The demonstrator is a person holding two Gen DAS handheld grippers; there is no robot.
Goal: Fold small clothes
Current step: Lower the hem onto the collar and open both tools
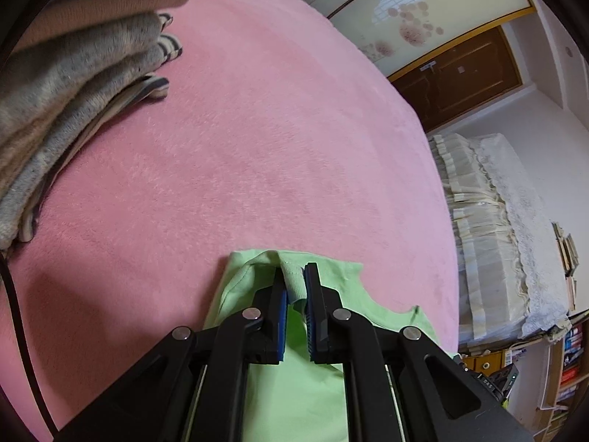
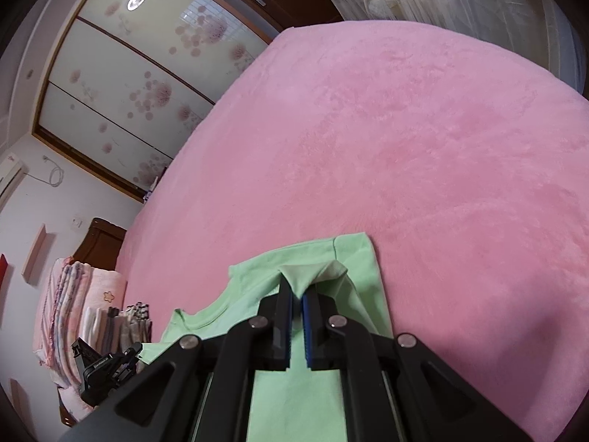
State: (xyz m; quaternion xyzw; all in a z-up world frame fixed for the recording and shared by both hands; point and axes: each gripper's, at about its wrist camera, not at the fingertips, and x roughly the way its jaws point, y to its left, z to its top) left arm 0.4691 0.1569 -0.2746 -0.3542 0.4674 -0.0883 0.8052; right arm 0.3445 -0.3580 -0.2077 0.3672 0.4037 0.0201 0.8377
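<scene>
A small light green shirt (image 1: 298,386) lies on the pink bed cover (image 1: 257,147). My left gripper (image 1: 294,276) is shut on a pinch of the shirt's edge near one shoulder. In the right wrist view my right gripper (image 2: 297,287) is shut on a raised fold of the same green shirt (image 2: 294,397) near its other shoulder. The neckline curve shows between the two grips in the left view (image 1: 383,302). The left gripper's body (image 2: 106,368) shows at the lower left of the right wrist view.
A stack of folded grey, tan and striped clothes (image 1: 73,84) sits on the bed at the left. A wardrobe with flowered panels (image 2: 140,84) and a curtain (image 1: 489,235) border the bed. Pillows (image 2: 73,316) lie by the headboard.
</scene>
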